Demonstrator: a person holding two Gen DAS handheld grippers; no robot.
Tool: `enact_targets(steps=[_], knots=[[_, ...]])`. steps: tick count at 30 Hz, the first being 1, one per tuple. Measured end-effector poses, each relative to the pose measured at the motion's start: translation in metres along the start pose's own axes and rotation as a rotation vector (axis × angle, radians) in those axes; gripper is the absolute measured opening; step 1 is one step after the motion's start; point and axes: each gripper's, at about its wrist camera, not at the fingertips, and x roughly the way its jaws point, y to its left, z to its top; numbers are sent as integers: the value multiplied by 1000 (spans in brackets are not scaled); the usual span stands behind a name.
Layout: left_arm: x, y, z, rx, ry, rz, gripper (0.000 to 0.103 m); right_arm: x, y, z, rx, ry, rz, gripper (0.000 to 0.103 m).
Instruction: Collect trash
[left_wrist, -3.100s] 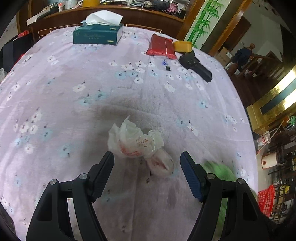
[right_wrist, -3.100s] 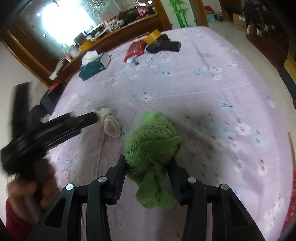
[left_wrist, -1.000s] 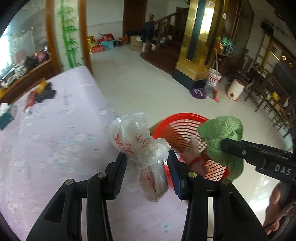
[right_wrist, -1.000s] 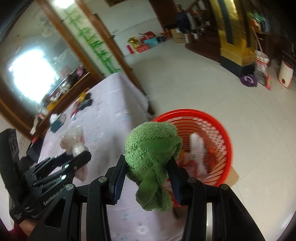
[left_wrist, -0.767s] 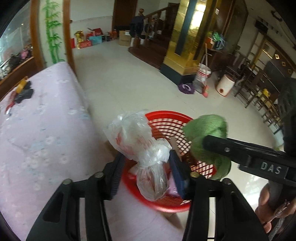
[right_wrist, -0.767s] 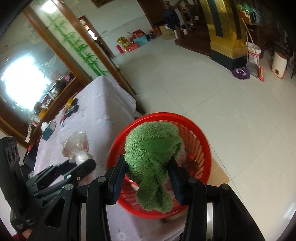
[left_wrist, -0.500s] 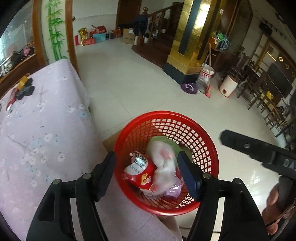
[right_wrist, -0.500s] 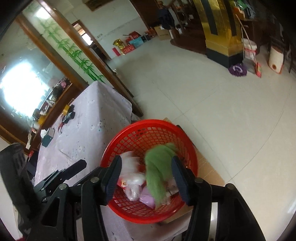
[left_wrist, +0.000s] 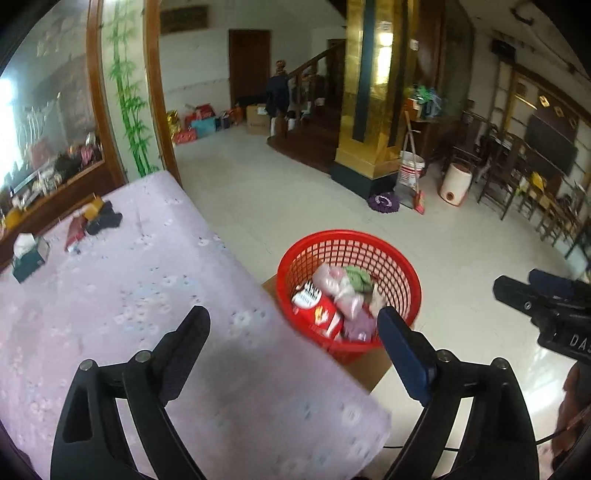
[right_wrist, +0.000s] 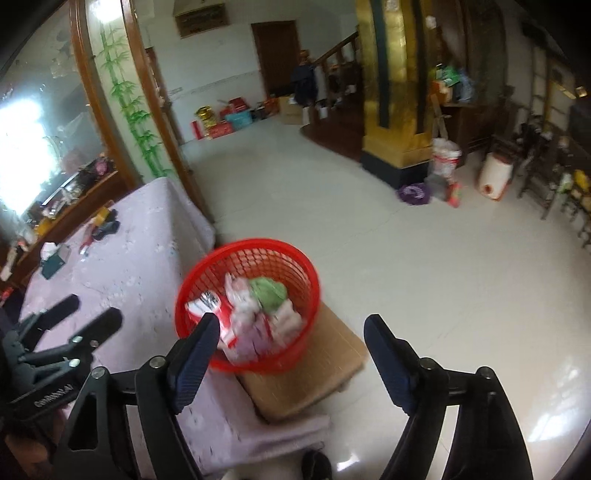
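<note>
Both claws, the left claw (left_wrist: 291, 325) and right claw (right_wrist: 290, 330), have just been opening and gape empty; the green cloth (right_wrist: 267, 291) lies crumpled, perhaps atop plastic bags, in the red basket (right_wrist: 295, 258) beside the tabletop (left_wrist: 110, 280).

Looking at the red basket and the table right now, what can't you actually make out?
- Basket bottom, both views: hidden under piled trash.
- Red packet label, left wrist view: too small and blurred.
- Basket's near rim, right wrist view: motion-blurred, partly behind the right tongs.
- Table's near side, both views: cut off by tongs.
</note>
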Motion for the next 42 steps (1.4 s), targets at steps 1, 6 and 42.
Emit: enact_targets(steps=[1,6,42], knots=[[-10,2,-7,17,-11,4,93,-10,3,-9,9,-6,-20,88],[-41,13,-31,50,-39,-11,95,-51,17,-41,41,-35,-125,88],[-68,14,-54,176,23,174,99,-95,59,-72,7,-89,-155,93]])
